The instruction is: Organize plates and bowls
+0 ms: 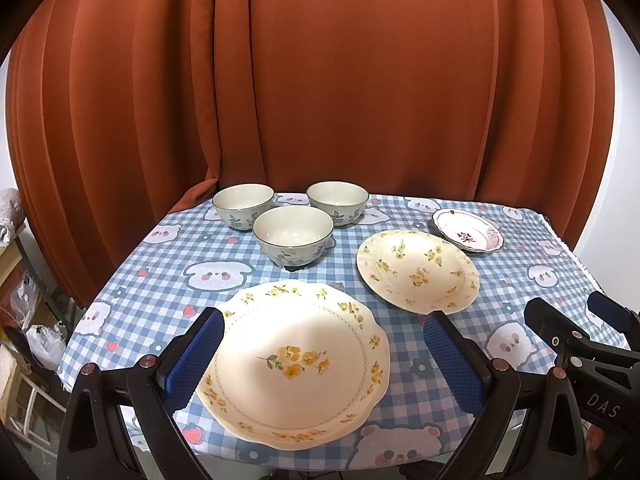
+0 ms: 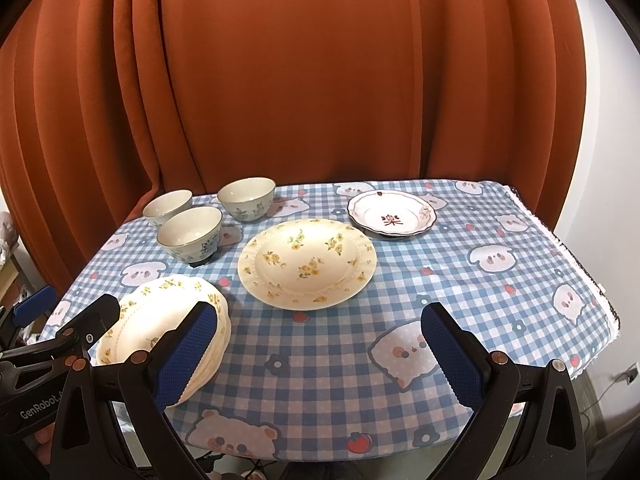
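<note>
Nearest the left wrist camera, the left tongs are spread wide and released, their blue pads on either side of the scalloped yellow-flowered plate without a visible grip on it. That plate lies at the near left of the desk, which is covered by a blue checked cloth printed with bears. In the right wrist view the same plate seems to be the top of a small stack, since several rims show along its near edge, though how many lie there cannot be told.

The right tongs are likewise released, jaws wide apart, hovering over bare cloth at the near middle of the desk and holding nothing. Each pair of tongs shows at the edge of the other's view.

Farther in, near the centre of the desk, sits the round flowered plate, a deep plate with small yellow sprigs, apart from the stack. To its left stand 3 pale bowls with blue leaf patterns: the front bowl closest, with the left back bowl and the right back bowl behind it, all upright and close together.

Toward the far right lies the small white dish with a dark rim and a red character in its centre, separate from the other crockery.

Behind the desk hangs a rust-orange curtain.
</note>
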Demonstrator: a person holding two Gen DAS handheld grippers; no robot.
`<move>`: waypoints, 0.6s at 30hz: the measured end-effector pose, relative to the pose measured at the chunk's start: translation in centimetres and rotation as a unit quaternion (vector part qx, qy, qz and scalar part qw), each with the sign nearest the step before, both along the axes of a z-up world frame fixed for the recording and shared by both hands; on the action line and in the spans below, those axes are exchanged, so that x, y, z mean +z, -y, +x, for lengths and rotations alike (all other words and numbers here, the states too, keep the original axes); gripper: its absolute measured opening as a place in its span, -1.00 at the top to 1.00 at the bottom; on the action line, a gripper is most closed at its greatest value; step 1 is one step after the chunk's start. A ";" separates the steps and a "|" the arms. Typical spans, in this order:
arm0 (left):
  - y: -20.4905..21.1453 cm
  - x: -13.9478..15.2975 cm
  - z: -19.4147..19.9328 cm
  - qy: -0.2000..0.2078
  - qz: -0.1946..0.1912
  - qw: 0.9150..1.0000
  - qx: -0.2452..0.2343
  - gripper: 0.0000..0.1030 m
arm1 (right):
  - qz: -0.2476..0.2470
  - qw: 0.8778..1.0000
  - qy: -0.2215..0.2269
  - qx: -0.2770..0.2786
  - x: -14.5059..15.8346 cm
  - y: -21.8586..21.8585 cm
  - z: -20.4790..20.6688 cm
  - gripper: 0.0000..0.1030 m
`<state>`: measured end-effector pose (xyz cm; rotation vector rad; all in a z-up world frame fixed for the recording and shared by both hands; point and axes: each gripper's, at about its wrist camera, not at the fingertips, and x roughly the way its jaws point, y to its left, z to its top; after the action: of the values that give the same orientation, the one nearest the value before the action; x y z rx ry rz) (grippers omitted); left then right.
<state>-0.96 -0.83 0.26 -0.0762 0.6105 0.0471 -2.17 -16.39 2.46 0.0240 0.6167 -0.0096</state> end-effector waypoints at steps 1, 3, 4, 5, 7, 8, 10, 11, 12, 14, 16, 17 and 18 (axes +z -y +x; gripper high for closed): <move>0.0 0.0 0.1 -0.002 0.000 1.000 0.000 -0.95 | 0.000 1.000 -0.002 0.000 0.0 0.0 0.1 -1.00; -0.1 -0.1 0.4 -0.007 0.001 1.000 0.001 -0.95 | -0.001 1.000 -0.004 0.001 -0.2 0.1 0.2 -1.00; -0.1 -0.2 0.6 -0.009 0.002 1.000 0.001 -0.95 | 0.000 1.000 -0.005 0.001 -0.3 0.1 0.3 -1.00; -0.2 -0.2 0.8 -0.012 0.002 1.000 0.002 -0.95 | 0.000 1.000 -0.006 0.001 -0.4 0.1 0.4 -1.00; -0.2 -0.5 1.3 -0.018 0.001 1.000 0.006 -0.95 | 0.002 1.000 -0.011 0.004 -0.6 0.0 0.7 -1.00; -0.4 -0.6 1.6 -0.022 0.002 1.000 0.009 -0.94 | 0.001 1.000 -0.015 0.006 -0.7 -0.2 1.0 -1.00; -0.7 -0.7 1.8 -0.026 0.012 0.999 0.017 -0.94 | 0.001 1.000 -0.019 0.009 -1.0 -0.5 1.3 -1.00; -0.9 -0.6 2.0 -0.028 0.019 0.999 0.021 -0.94 | 0.001 1.000 -0.022 0.010 -1.1 -0.7 1.3 -1.00; -1.0 -0.6 2.1 -0.029 0.024 0.999 0.024 -0.93 | 0.001 1.000 -0.027 0.012 -1.3 -1.1 1.8 -1.00; -1.9 -0.8 2.7 -0.034 0.028 0.999 0.028 -0.93 | 0.005 0.999 -0.034 0.016 -1.6 -1.7 2.3 -1.00; -2.5 -1.1 3.2 -0.039 0.028 0.998 0.030 -0.93 | 0.010 0.999 -0.042 0.019 -1.9 -2.4 2.9 -1.00; -3.0 -1.4 3.7 -0.044 0.026 0.998 0.032 -0.93 | 0.010 0.999 -0.047 0.020 -2.2 -2.8 3.3 -1.00; -3.6 -1.7 4.3 -0.051 0.021 0.998 0.033 -0.93 | 0.009 0.998 -0.053 0.021 -2.5 -3.2 3.7 -0.99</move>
<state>3.38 2.78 -1.40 -0.0539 0.7096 0.1273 1.56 -13.15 -0.03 0.0290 0.7225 0.0351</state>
